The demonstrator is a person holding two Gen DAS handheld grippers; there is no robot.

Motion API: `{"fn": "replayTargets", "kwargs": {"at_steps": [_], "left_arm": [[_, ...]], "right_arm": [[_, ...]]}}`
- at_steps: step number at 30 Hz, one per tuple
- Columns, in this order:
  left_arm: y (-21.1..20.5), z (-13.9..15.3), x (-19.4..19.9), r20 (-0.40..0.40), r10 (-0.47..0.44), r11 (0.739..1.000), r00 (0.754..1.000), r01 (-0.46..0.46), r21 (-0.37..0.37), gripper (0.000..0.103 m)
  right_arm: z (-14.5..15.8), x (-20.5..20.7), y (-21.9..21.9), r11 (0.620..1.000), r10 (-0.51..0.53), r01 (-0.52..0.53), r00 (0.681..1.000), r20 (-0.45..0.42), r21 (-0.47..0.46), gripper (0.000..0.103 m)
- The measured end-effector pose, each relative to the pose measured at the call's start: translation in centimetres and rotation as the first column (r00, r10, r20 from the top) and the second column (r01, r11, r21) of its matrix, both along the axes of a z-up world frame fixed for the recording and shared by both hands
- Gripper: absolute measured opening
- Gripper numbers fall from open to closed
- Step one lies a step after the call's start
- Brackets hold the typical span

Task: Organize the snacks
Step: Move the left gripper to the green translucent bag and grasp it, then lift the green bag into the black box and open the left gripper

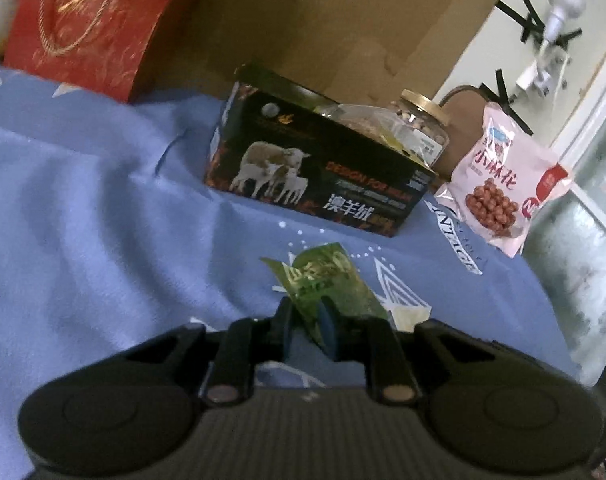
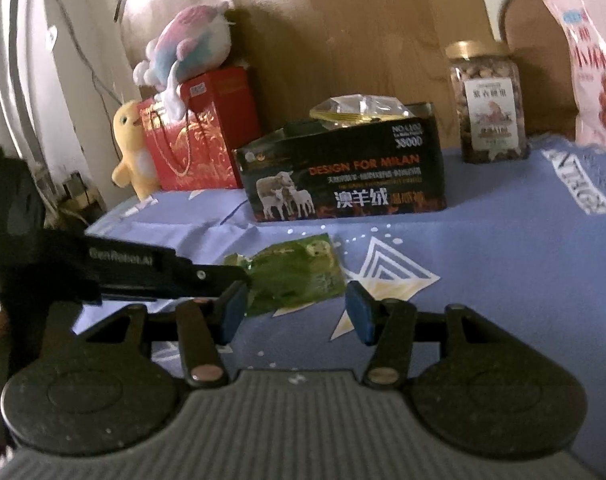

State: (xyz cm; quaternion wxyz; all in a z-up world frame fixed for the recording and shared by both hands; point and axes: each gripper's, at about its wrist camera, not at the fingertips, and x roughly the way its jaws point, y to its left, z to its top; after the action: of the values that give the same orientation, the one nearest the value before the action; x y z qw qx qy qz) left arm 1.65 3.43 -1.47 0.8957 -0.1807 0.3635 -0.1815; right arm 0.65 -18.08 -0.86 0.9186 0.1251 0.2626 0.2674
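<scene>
A green snack packet [image 1: 327,280] lies on the blue cloth, and my left gripper [image 1: 309,320] is shut on its near edge. In the right wrist view the same packet [image 2: 295,274] lies just ahead of my right gripper [image 2: 295,308], which is open and empty, with the left gripper's fingers [image 2: 223,274] pinching the packet from the left. Behind stands a black open box [image 1: 319,160] with sheep printed on it, holding clear-wrapped snacks [image 2: 359,110]. A pink snack bag [image 1: 503,188] and a jar of nuts [image 2: 489,104] stand to the box's right.
The blue cloth [image 1: 83,220] covers the table. A red gift bag [image 2: 191,148], a yellow plush toy [image 2: 133,148] and a pastel plush [image 2: 191,40] stand at the back left. A brown cardboard panel [image 2: 343,28] backs the table. The table's right edge drops off by the pink bag.
</scene>
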Motion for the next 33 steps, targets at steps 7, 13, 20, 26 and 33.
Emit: {"fn": "replayTargets", "kwargs": {"at_steps": [7,13,20,26,33], "left_arm": [[-1.4,-0.3,-0.7,0.085,-0.004,0.997,0.996,-0.002,0.072,0.015],[-2.4,0.2,-1.5,0.132,0.019,0.986,0.991,-0.040,0.159,0.016],[-0.4,-0.2,-1.4,0.102,0.071,0.995,0.992,-0.078,0.064,0.016],[0.1,-0.6,-1.0,0.070,0.060,0.998,0.996,-0.061,0.017,0.021],[-0.3,-0.5,-0.9,0.078,0.039,0.999,0.996,-0.041,0.014,0.034]], "right_arm": [[-0.3,0.4,-1.0,0.996,0.004,0.000,0.999,-0.039,0.086,0.058],[-0.6,1.3,-0.9,0.997,0.032,-0.026,0.995,-0.095,0.071,0.059],[-0.4,1.2,-0.4,0.999,0.032,-0.030,0.996,-0.084,0.024,0.060],[-0.3,1.5,-0.7,1.000,-0.026,0.028,0.996,-0.088,0.011,0.060],[-0.2,4.3,-0.9,0.998,0.011,-0.002,0.990,-0.141,0.061,0.060]]}}
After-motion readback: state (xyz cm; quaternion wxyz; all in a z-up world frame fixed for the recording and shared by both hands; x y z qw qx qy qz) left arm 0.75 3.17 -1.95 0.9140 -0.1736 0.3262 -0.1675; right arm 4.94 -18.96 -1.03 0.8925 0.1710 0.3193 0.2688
